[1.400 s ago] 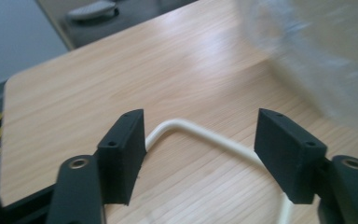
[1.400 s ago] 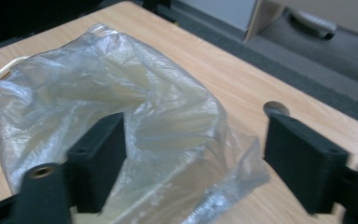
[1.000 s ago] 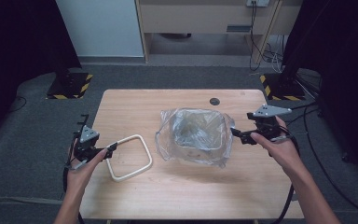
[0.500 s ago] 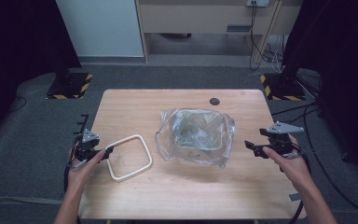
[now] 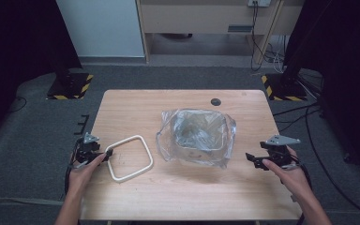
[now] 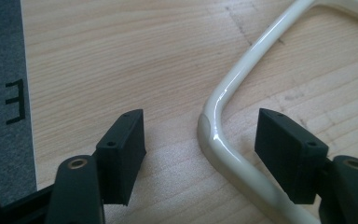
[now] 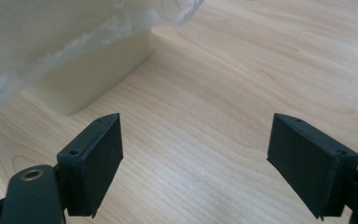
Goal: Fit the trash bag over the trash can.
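Left gripper view: left tongs [image 6: 200, 154], jaws just closing, straddle the glossy cream ring [image 6: 214, 130] corner, untouched. High view, centre: bin [image 5: 197, 136] under crinkled plastic. Right tongs [image 5: 254, 161] open, empty, on the wood-grain surface [image 5: 192, 192].

Table [image 5: 183, 197]: ring frame [image 5: 130, 158] lies flat on it, near the left edge, toward the near-left corner. Bin wrapped in a plastic bag [image 5: 198, 137] stands on the table at mid-width, right of the ring frame and apart from it. Small round disc [image 5: 215, 101] on the table behind the bin, close to the far edge. Left gripper [image 5: 104, 155] at the left edge, a corner of the ring frame between its jaws. Right gripper [image 5: 254, 161] near the right edge, right of the bin, apart from it.
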The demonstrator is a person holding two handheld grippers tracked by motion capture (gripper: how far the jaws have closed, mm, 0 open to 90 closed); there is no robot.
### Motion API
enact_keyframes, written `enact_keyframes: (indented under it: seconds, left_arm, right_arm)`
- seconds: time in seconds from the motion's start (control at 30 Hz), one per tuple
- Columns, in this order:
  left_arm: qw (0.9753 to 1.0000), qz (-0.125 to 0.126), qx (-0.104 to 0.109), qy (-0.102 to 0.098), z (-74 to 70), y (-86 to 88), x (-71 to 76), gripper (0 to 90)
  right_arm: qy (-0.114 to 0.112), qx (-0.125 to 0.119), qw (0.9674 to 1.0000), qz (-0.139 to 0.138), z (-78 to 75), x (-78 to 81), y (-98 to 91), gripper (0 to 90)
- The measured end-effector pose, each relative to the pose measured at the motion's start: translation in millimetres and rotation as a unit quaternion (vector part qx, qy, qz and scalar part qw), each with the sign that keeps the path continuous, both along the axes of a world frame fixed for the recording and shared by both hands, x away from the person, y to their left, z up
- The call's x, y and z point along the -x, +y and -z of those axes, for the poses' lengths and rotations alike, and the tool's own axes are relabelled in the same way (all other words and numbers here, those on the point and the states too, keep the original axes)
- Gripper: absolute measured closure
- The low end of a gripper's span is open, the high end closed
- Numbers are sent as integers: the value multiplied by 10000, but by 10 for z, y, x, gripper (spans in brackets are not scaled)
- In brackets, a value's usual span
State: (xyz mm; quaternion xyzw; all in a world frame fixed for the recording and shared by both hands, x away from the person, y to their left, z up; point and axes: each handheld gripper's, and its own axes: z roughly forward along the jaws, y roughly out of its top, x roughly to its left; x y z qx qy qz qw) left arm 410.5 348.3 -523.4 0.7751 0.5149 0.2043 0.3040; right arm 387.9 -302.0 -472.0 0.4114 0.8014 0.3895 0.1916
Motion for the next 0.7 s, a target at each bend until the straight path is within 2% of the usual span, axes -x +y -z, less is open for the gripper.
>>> enact_keyframes:
  seconds: [0.07,0.17,0.27,0.4,0.43,0.5,0.7]
  left_arm:
    - [10000,28,-56,5,7,-4,-10,338]
    - [10000,35,-27,-65,14,-9,-24,372]
    - [9998,57,64,-168,23,-13,-23,486]
    - [9994,163,90,-292,38,-30,8,702]
    - [9992,120,130,-357,50,-44,18,726]
    - [9993,122,39,-354,44,-50,31,743]
    - [9994,153,-9,-294,13,-74,43,758]
  right_arm:
    - [43,42,10000,-5,43,9,5,180]
    - [100,15,9999,-18,88,26,20,182]
    - [140,47,9999,-9,122,32,44,181]
    - [129,26,9999,-35,121,45,60,182]
    - [125,18,9999,-40,121,47,62,182]
    - [135,-1,9999,-41,118,52,66,182]
    - [92,-60,9999,-20,100,60,59,183]
